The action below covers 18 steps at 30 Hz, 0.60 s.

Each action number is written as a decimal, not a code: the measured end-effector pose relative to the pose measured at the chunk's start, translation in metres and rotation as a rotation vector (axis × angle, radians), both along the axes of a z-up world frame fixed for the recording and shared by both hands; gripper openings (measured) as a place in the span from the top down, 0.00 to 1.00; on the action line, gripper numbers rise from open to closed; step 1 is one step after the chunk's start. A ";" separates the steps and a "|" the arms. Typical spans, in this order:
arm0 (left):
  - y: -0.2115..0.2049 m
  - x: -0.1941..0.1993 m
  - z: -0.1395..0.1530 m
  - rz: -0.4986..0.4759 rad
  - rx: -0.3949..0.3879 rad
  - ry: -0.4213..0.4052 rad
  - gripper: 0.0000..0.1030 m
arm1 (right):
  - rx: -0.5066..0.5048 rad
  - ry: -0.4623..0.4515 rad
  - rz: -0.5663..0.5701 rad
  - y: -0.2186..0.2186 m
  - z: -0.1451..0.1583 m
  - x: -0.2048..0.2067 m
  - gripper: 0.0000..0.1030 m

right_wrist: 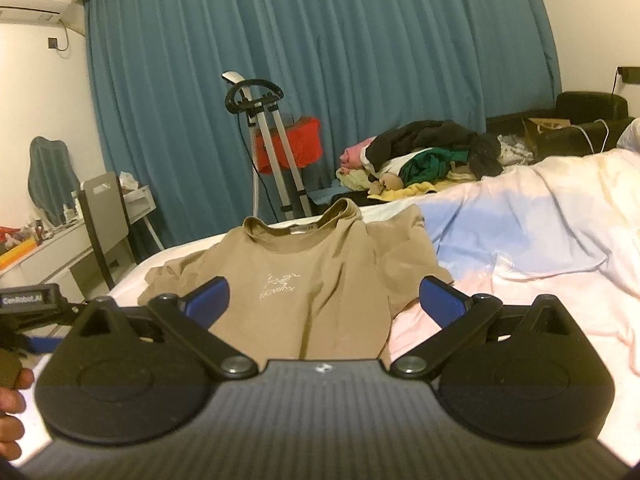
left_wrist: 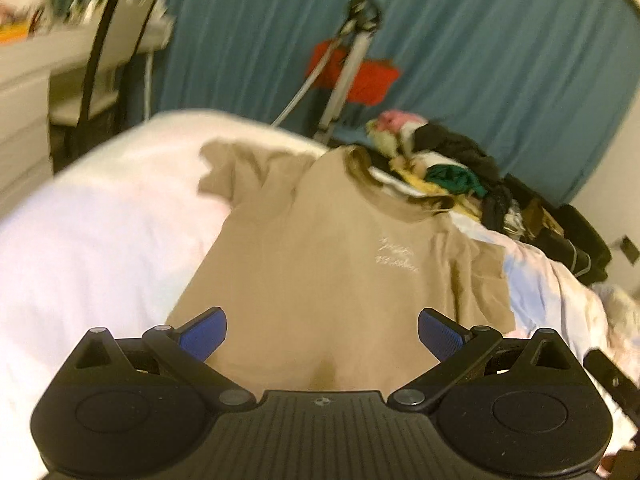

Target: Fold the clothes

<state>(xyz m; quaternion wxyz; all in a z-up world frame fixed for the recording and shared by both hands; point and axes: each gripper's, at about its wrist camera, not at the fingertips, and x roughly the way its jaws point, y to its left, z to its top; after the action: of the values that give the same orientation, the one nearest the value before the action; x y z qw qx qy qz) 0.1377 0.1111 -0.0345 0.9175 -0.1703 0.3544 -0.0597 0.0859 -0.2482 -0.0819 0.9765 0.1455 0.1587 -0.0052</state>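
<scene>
**Bedroom: tan T-shirt laid flat on bed, both grippers spread and empty**

Background: a teal curtain (right_wrist: 320, 60) covers the far wall. A metal stand (right_wrist: 276, 152) is positioned in front of it, with a red item (right_wrist: 308, 144) directly behind the stand. A white desk unit (right_wrist: 52, 252) with a grey chair (right_wrist: 104, 216) occupies the left side of the room.

Work area: the bed (right_wrist: 540, 240) carries a white and pale blue cover. A pile of mixed clothes (right_wrist: 424, 156) lies at the far side of the bed, near the curtain.

Task item: the tan T-shirt (right_wrist: 304, 280) lies front side up on the bed, collar toward the curtain and hem toward the cameras. Pale chest lettering is visible. Both sleeves are spread outward; the fabric shows light creases. In the left wrist view the collar reaches the edge of the clothes pile.

Left gripper (left_wrist: 322, 336): the blue-padded fingers (left_wrist: 204, 336) are spread wide apart and hold nothing. The gripper is positioned over the hem area of the T-shirt; contact with the fabric cannot be determined.

Right gripper (right_wrist: 324, 300): the fingers are spread wide apart and hold nothing. It is positioned at the hem end of the T-shirt. A hand (right_wrist: 12, 408) is partly visible at the left edge of the right wrist view.
</scene>
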 end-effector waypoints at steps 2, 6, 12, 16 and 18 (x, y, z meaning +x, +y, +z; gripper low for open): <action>0.006 0.011 -0.006 0.029 -0.031 0.038 0.00 | 0.020 0.006 0.000 0.000 -0.004 0.003 0.00; 0.012 0.034 -0.009 0.072 0.013 0.053 0.00 | 0.048 0.035 -0.010 -0.004 -0.014 0.007 0.00; 0.022 0.073 -0.016 0.129 0.023 0.059 0.00 | 0.089 0.069 -0.052 -0.018 -0.028 0.014 0.00; 0.034 0.104 -0.030 0.198 -0.066 0.060 0.01 | 0.126 0.088 -0.078 -0.026 -0.041 0.026 0.00; 0.040 0.118 -0.037 0.216 -0.121 0.041 0.03 | 0.137 0.103 -0.088 -0.029 -0.049 0.033 0.00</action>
<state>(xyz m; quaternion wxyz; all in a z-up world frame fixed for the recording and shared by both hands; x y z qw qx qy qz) 0.2553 0.1516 -0.0713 0.8992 -0.2637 0.3485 0.0219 0.1190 -0.2770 -0.1312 0.9537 0.2182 0.2019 -0.0449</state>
